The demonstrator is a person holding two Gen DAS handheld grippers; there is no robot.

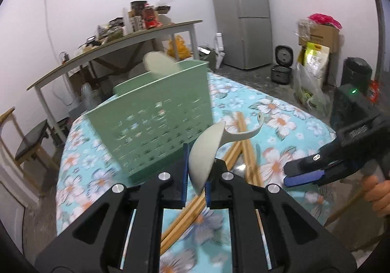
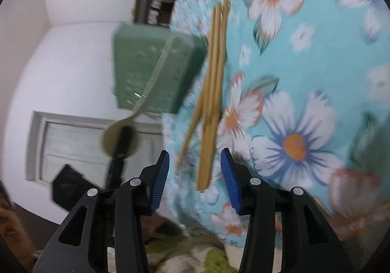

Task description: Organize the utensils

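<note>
Pale grey plastic spoon [image 1: 207,151] is clamped by its bowl between the blue-padded fingers of the left gripper [image 1: 196,175], held off the table with its curved handle pointing up and to the right. Directly behind it stands a green perforated utensil caddy [image 1: 156,121] on the floral tablecloth [image 1: 280,121]; a second pale spoon [image 1: 159,63] rises above the caddy's rim. A bundle of wooden chopsticks [image 1: 246,148] lies loose on the cloth to the right of the caddy, crossing beneath the held spoon.

The right gripper [image 2: 195,180] has its jaws set wide apart and grips nothing. In the right wrist view, heavily blurred, the near ends of the chopsticks [image 2: 212,102] appear between its blue pads [image 2: 159,180]; contact cannot be confirmed. From the left wrist view the right gripper [image 1: 307,175] sits at the table's right edge, apart from the chopsticks.
</note>
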